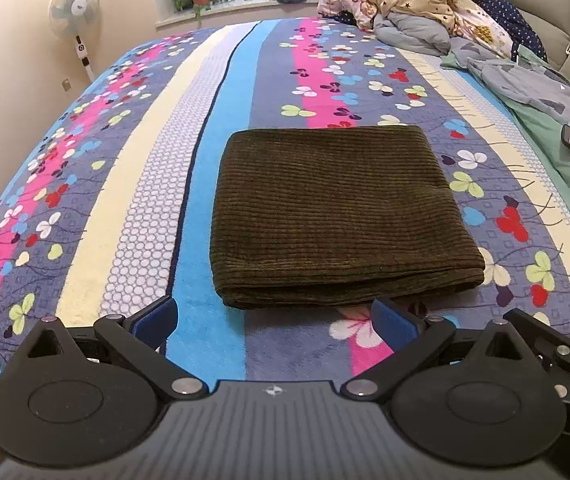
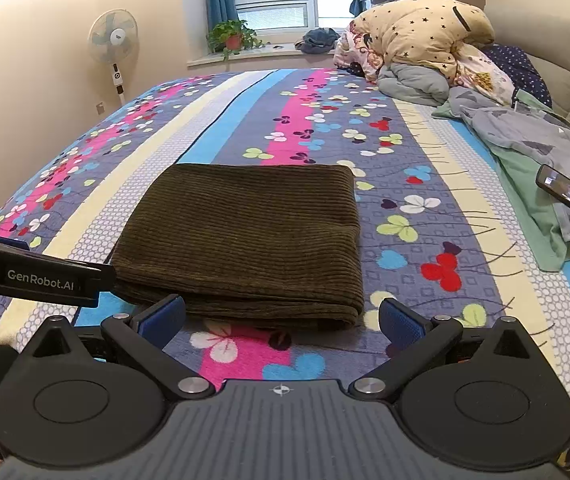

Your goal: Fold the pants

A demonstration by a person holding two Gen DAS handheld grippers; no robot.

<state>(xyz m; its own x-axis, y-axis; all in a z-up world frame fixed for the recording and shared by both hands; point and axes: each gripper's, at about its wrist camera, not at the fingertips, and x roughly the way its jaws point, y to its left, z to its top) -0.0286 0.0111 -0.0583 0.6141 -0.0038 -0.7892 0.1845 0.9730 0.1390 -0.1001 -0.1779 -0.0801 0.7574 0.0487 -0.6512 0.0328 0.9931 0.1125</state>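
Both claws are hanging spread and empty: the left gripper (image 1: 275,322) and right gripper (image 2: 283,320) are hovering just short of the pants (image 1: 333,212), touching nothing. Those pants are lying as a squared, layered bundle on the floral blanket (image 1: 141,200), so the folding is probably finishing. A phone (image 2: 569,198) is resting well apart.

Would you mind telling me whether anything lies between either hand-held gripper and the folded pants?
Nothing visible does: only bare blanket separates the open left hand-held gripper and open right hand-held gripper from the pants.
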